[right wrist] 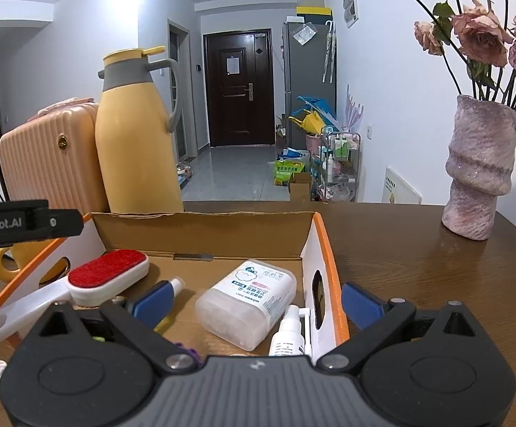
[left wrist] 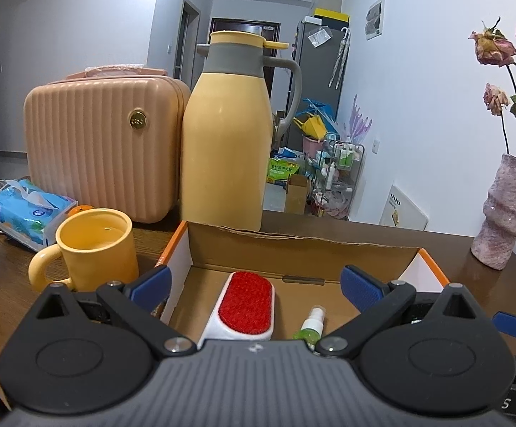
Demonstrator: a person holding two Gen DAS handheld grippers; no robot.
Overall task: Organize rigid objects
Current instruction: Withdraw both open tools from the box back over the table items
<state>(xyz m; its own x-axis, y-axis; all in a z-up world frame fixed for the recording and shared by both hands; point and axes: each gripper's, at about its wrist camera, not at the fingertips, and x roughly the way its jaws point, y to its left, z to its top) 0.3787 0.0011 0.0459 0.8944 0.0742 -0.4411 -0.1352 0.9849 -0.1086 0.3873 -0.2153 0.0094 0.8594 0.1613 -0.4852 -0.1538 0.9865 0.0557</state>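
Cardboard box (right wrist: 201,235) on table (right wrist: 400,267) holds lint brush (right wrist: 108,274), white container (right wrist: 247,302), spray bottle (right wrist: 288,334). Left gripper (left wrist: 254,284) and right gripper (right wrist: 254,302): fingers spread wide, holding nothing, above box.

Open box (right wrist: 201,227) top, thermos (right wrist: 136,149) behind

- Yellow thermos jug (left wrist: 226,135) stands upright on the wooden table (right wrist: 400,267), just beside the pink ribbed case (left wrist: 104,153).
- Yellow mug (left wrist: 94,249) sits in front of that case, handle pointing left.
- Blue tissue pack (left wrist: 26,210) lies at the table's left.
- Pink vase (right wrist: 478,170) of dried roses (right wrist: 478,32) stands well to the right.
- Dark door (right wrist: 237,87) closes the hallway behind.
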